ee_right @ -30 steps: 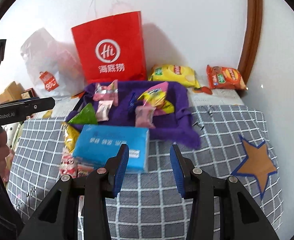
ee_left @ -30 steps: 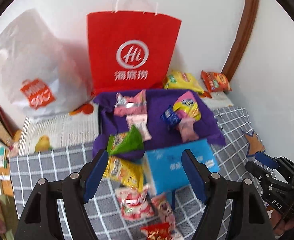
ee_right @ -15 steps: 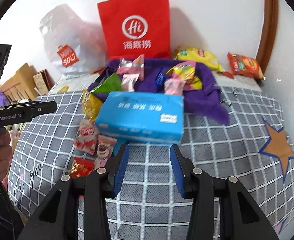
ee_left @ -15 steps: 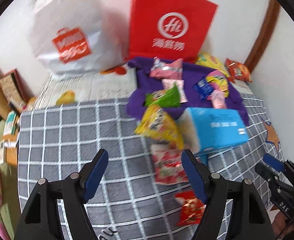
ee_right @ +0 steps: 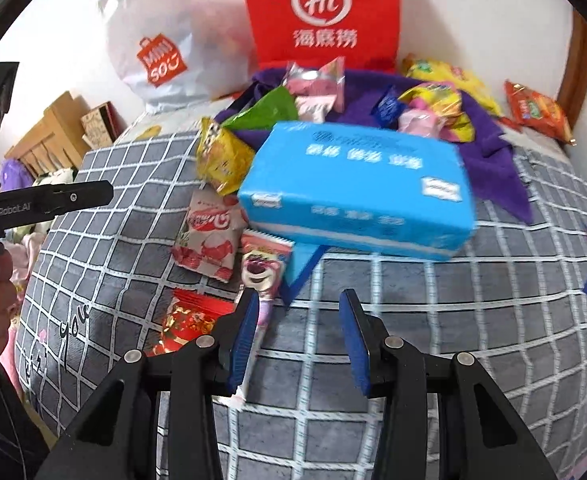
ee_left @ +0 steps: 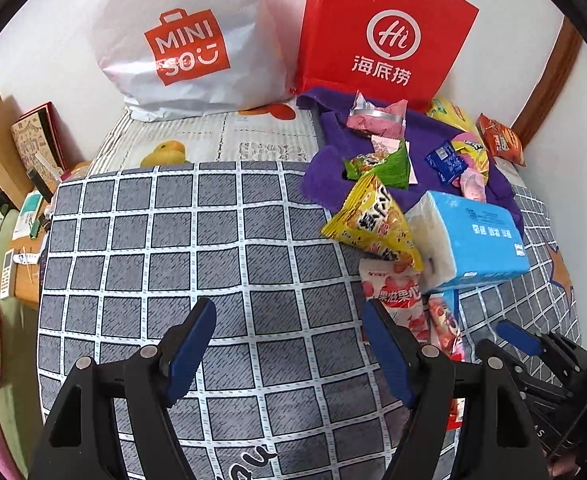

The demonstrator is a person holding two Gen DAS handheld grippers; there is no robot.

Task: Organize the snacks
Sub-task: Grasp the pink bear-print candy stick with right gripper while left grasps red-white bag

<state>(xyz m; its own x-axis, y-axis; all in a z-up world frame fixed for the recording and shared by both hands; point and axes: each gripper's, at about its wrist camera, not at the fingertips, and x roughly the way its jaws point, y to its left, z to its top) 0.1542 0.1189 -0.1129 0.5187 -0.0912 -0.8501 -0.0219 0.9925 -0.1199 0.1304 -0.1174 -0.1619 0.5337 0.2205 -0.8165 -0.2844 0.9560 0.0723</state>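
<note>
A woven-looking grey checked cloth (ee_left: 221, 248) covers the surface. On it, the blue tissue pack (ee_right: 357, 188) has smooth, glossy plastic wrap. Beside the tissue pack, the yellow snack bag (ee_left: 373, 220) and strawberry snack packet (ee_right: 209, 240) are shiny crinkled foil. Behind it lies a matt purple cloth (ee_left: 333, 184), then a matt red paper bag (ee_left: 381, 32) and a crumpled white plastic bag (ee_left: 189, 40).

Soft, even daylight fills both my views, bright and with no harsh glare. Faint shadows fall on the wall behind the red bag (ee_left: 381, 36). My left view is sharp; my right view smears, and the blue tissue pack (ee_right: 357, 188) reads blurred. Fisheye bending curves the checked cloth (ee_left: 173, 240), and black rings the corners.
</note>
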